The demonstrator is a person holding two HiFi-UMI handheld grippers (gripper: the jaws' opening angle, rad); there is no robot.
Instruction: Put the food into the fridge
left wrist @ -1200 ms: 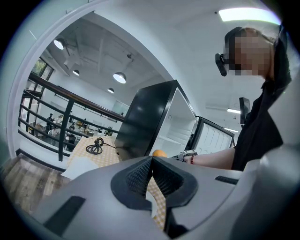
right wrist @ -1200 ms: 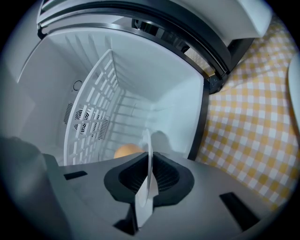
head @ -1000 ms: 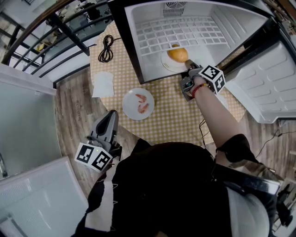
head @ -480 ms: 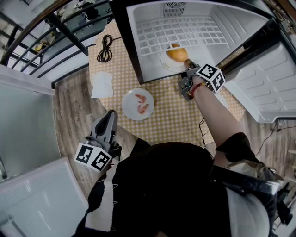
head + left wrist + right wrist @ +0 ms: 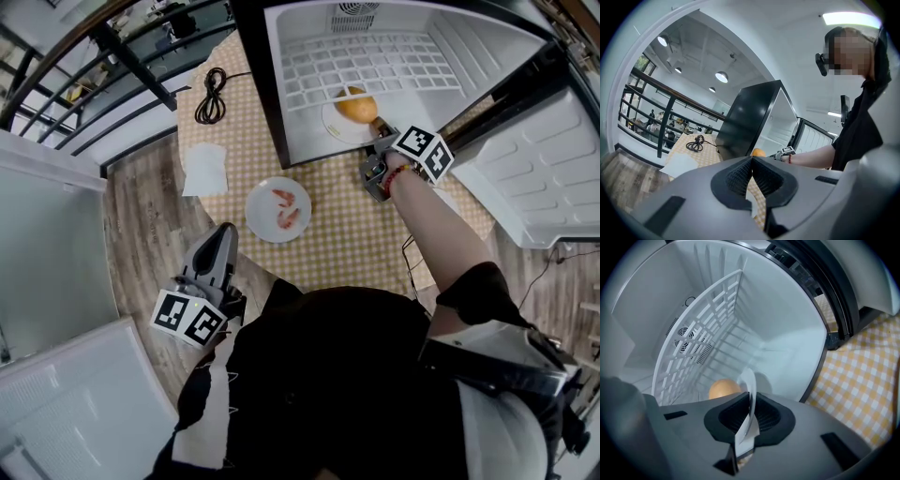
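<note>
A small open fridge (image 5: 281,94) stands on a checked cloth, a white wire shelf (image 5: 366,66) inside. My right gripper (image 5: 379,131) reaches into its mouth, shut on the rim of a white plate (image 5: 335,127) that carries an orange bun (image 5: 356,110). In the right gripper view the plate's rim (image 5: 749,399) stands pinched between the pads, with the bun (image 5: 723,389) behind it. A second white plate with shrimp (image 5: 278,210) lies on the cloth before the fridge. My left gripper (image 5: 222,246) hangs low at the left, shut and holding nothing.
The fridge door (image 5: 544,178) is swung open at the right. A coiled black cable (image 5: 212,98) and a white napkin (image 5: 205,170) lie on the cloth at the left. A dark railing (image 5: 103,66) runs behind. The floor is wooden.
The right gripper has edged slightly farther into the fridge with the plate and bun. The left gripper has stayed put.
</note>
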